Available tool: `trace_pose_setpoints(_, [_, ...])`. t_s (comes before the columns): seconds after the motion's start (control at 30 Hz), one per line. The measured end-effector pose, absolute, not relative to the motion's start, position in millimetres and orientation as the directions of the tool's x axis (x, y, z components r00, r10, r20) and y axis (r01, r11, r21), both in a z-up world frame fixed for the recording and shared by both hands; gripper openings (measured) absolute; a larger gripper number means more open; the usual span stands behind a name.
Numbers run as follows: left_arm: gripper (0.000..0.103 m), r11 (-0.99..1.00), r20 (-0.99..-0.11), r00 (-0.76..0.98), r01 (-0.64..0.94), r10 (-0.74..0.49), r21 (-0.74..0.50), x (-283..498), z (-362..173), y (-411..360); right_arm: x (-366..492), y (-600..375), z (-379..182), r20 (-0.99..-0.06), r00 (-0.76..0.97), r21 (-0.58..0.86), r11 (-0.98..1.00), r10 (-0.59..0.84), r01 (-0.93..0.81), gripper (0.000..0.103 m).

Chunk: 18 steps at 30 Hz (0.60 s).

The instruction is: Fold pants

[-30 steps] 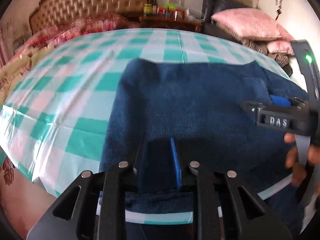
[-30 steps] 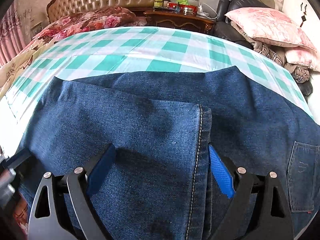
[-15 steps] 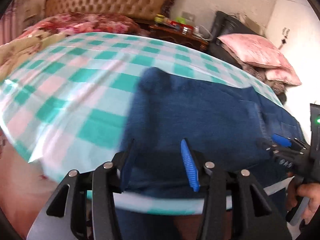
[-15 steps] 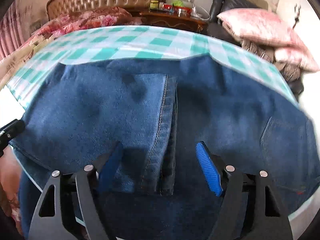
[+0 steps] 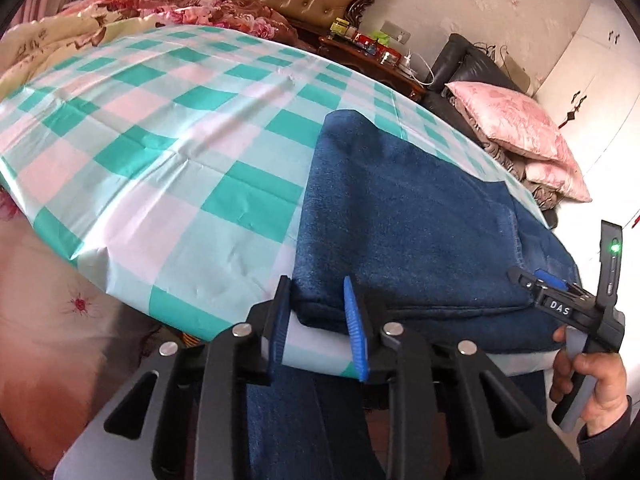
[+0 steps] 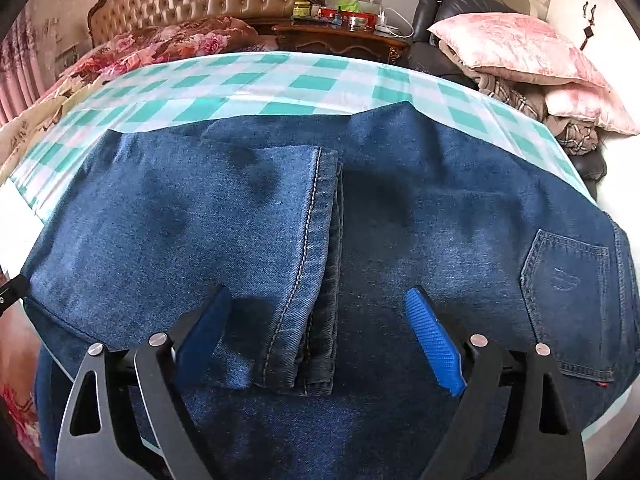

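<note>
Left gripper [image 5: 316,320]: jaws narrow and just been closing, set astride the near left corner of the folded jeans [image 5: 400,216]; whether the pads actually pinch the fold or only flank it I cannot tell
Right gripper [image 6: 316,336]: jaws wide and just been opening, hovering over the denim with nothing pressed between the pads; the stitched hem [image 6: 316,264] lies between the open fingers
Jeans, place: folded stack on the checked tablecloth [image 5: 160,152], at the near edge of the table, with some denim hanging off the front below the edge
Jeans, long axis: in the left wrist view it runs from about 8 o'clock at the gripped corner toward 3 o'clock, where the right gripper shows; the short sides point to 12 o'clock
Key relation: the left corner sits at 12 o'clock, right at the left gripper's fingertips; the hem edge sits at 12 o'clock of the right gripper, running straight away from it
Back pocket [image 6: 568,284]: at 3 o'clock of the right gripper, on the lower layer
Nearer hand: left is at a corner; right is over mid-stack, near the hem
Pose: both grippers pitch steeply down toward the table from the near side; a hand [image 5: 592,388] wraps the right gripper's handle
Judgement: the next fold likely needs the right jaws to close on the hem edge first
</note>
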<state>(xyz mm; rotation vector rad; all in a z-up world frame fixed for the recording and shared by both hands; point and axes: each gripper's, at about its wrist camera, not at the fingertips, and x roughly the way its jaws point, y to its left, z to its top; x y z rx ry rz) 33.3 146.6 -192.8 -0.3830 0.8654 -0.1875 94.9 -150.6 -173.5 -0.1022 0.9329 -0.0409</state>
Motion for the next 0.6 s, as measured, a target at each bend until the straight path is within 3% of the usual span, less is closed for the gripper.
trace_pose_setpoints(0.2, [0.020,0.916,-0.695,0.646,0.015,-0.315,-0.401,29.6,-190.2,146.0,94.5,-139.5,-161.3,-0.789,0.597,-0.178,0.984,-0.146,0.006,0.085])
trace_pose_setpoints(0.6, [0.017,0.903,-0.674,0.657,0.024,-0.338,-0.429,26.7,-186.2,149.4,121.6,-87.2,-129.7,-0.750,0.657,-0.171,0.983,-0.085,-0.069,0.085])
